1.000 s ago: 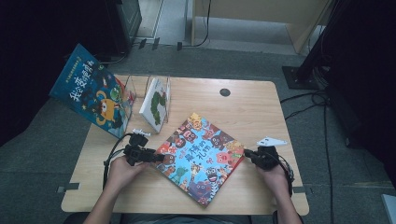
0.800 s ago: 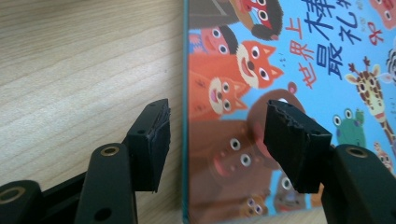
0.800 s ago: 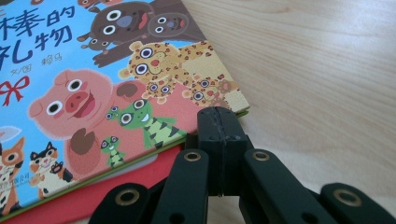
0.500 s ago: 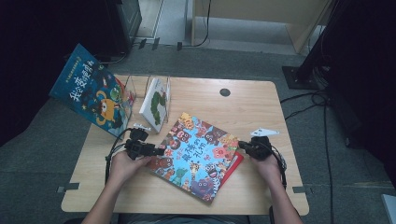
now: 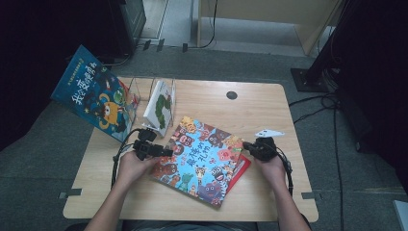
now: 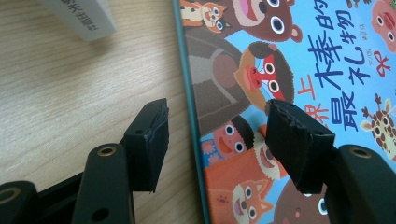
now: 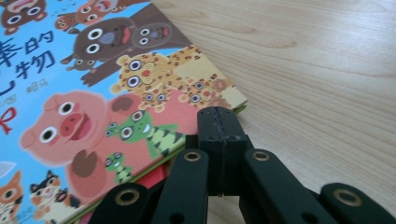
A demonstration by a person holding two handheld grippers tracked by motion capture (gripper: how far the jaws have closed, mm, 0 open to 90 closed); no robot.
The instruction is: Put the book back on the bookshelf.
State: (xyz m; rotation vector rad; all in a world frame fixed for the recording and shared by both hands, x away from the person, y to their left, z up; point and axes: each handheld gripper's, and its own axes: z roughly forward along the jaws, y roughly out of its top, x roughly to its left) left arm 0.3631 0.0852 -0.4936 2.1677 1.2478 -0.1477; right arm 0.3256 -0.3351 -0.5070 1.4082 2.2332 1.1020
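The worktop (image 5: 269, 110) is pale wood with a fine straight grain, matt and smooth. The book (image 5: 202, 159) lying on it has a glossy printed card cover that catches a soft sheen; a red cover (image 5: 242, 168) beneath it looks like smooth card too. The left tongs (image 6: 219, 135) are matt black plastic, their pads ribbed and rubbery, with brass-coloured metal rivets in the arms. The right tongs (image 7: 219, 126) show the same matt black plastic and metal rivets. The stand (image 5: 144, 94) holding other books looks like clear, shiny plastic.
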